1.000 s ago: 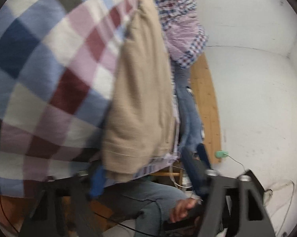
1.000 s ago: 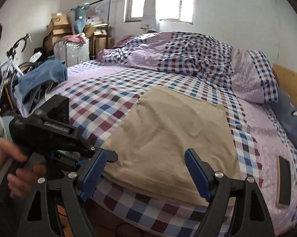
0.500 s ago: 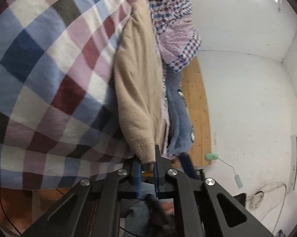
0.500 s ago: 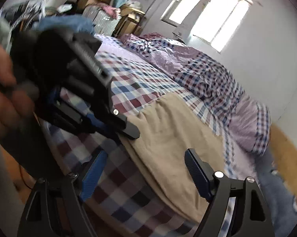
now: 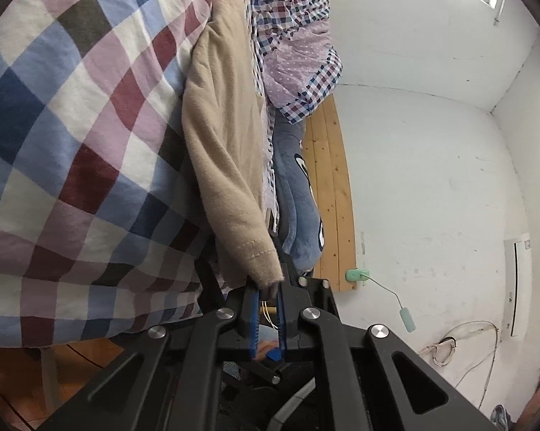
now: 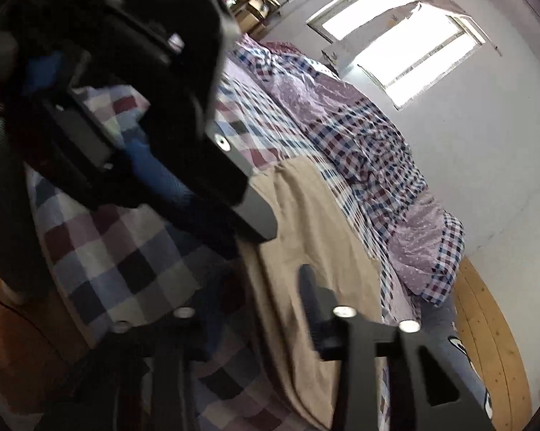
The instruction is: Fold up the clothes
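Note:
A beige knit sweater (image 5: 226, 151) lies on the checked bed sheet (image 5: 72, 136). My left gripper (image 5: 268, 292) is shut on the sweater's near corner at the bed's edge. In the right wrist view the sweater (image 6: 313, 237) runs across the sheet (image 6: 126, 248). My right gripper (image 6: 262, 287) is blurred and dark. Its jaws stand apart around the sweater's near edge, with nothing held. The left gripper's black body (image 6: 155, 82) fills the upper left of that view.
A crumpled checked quilt (image 6: 359, 136) and a pillow (image 6: 428, 251) lie at the bed's far side. A blue plush toy (image 5: 298, 194) rests against the wooden headboard (image 5: 334, 194). White walls and a window (image 6: 402, 54) stand behind. A cable (image 5: 460, 341) lies on the floor.
My left gripper went from open to shut on the sweater's near corner. My right gripper tilted and moved in close to the sweater's edge beside the left gripper.

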